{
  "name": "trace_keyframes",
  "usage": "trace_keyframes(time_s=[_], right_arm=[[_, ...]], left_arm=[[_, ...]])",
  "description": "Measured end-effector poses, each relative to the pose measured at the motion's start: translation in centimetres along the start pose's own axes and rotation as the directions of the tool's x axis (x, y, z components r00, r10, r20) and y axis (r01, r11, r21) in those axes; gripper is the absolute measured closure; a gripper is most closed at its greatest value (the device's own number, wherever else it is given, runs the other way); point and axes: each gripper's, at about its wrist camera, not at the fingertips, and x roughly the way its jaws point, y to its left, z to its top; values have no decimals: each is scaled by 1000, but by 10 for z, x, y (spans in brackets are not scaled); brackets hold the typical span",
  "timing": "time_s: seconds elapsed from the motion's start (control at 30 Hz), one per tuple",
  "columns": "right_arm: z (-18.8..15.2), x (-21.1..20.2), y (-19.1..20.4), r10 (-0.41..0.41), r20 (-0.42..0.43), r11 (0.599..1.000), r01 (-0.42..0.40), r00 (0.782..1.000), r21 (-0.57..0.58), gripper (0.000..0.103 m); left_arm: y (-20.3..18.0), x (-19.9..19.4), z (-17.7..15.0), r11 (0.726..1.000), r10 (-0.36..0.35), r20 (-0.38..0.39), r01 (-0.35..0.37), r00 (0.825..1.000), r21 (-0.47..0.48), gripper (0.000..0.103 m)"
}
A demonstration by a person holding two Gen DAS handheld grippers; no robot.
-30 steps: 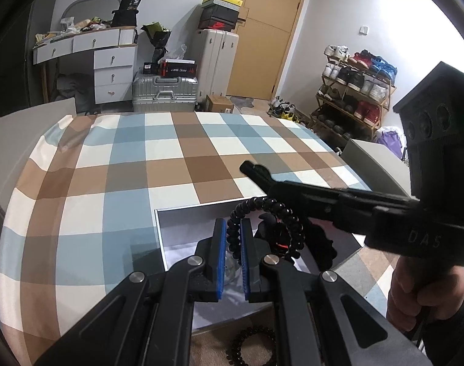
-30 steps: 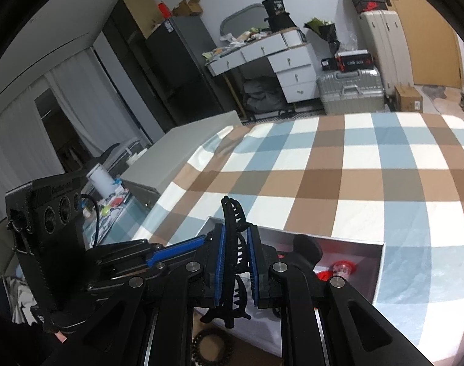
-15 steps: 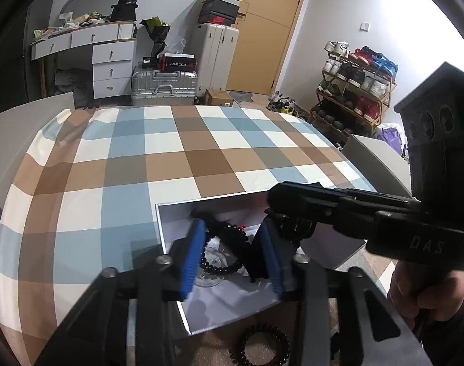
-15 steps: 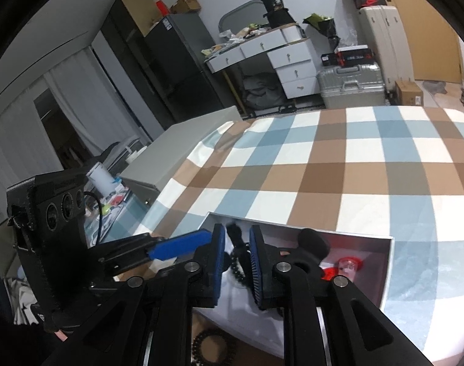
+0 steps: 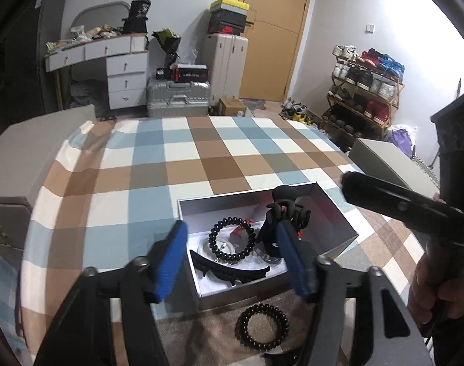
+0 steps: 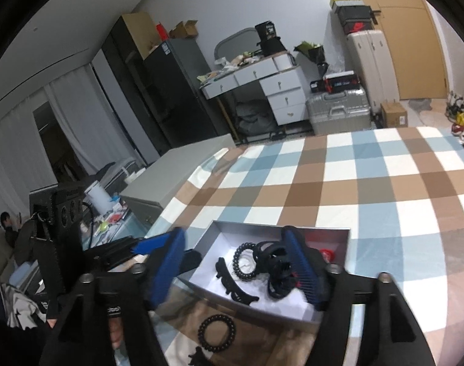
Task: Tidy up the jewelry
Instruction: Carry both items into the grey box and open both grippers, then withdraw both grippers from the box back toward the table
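Note:
An open grey box (image 5: 338, 213) sits on the checked cloth. Inside lie a black bead bracelet (image 5: 232, 239), a long black hair clip (image 5: 228, 271) and a black claw clip (image 5: 288, 210). My left gripper (image 5: 232, 262) is open and empty above the box's near side. My right gripper (image 6: 235, 270) is open and empty over the same box (image 6: 280, 230), where the bracelet (image 6: 245, 260), long clip (image 6: 232, 285) and claw clip (image 6: 277, 271) show. A black spiral hair tie (image 5: 262, 326) lies on the cloth in front of the box; it also shows in the right wrist view (image 6: 216, 332).
The bed's checked cloth (image 5: 177, 158) stretches beyond the box. The right gripper's body (image 5: 415, 210) crosses the left wrist view at the right. A grey cabinet (image 6: 177, 170) stands left of the bed. Another dark item (image 6: 198, 358) lies at the near edge.
Both grippers opened. The bead bracelet dropped from my left gripper into the box, and the claw clip dropped from my right gripper into the box. Both grippers pulled back a little.

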Motion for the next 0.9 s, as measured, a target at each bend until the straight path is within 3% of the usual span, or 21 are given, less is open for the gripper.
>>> trace_keyframes(time_s=[0.1, 0.17, 0.3, 0.37, 0.5, 0.67, 0.77, 0.9], right_arm=[[-2, -11, 3, -33, 18, 999, 34, 999, -16, 18], [-4, -18, 4, -53, 30, 998, 53, 998, -16, 10], [-9, -32, 6, -57, 51, 998, 58, 997, -14, 8], [-13, -39, 8, -67, 62, 998, 68, 996, -14, 0], [-24, -50, 15, -67, 78, 997, 69, 995, -27, 0], [-40, -53, 22, -63, 72, 997, 66, 995, -35, 0], [-51, -51, 23, -54, 54, 998, 56, 997, -29, 0], [-66, -39, 19, -35, 0, 999, 35, 999, 0, 0]], left_arm=[[-2, -10, -2, 1000, 11, 28, -11, 1000, 4, 42], [-3, -16, -5, 1000, 30, 39, -29, 999, -7, 37], [-1, -25, -11, 997, 66, 60, -63, 996, -45, 23], [-1, -29, -13, 994, 91, 66, -87, 994, -59, 22], [1, -36, -17, 988, 140, 68, -134, 988, -78, 21], [1, -45, -34, 988, 143, 65, -139, 988, -61, 16], [3, -46, -52, 988, 143, 44, -140, 989, -66, 9], [7, -47, -70, 988, 145, 6, -145, 989, -62, 8]])
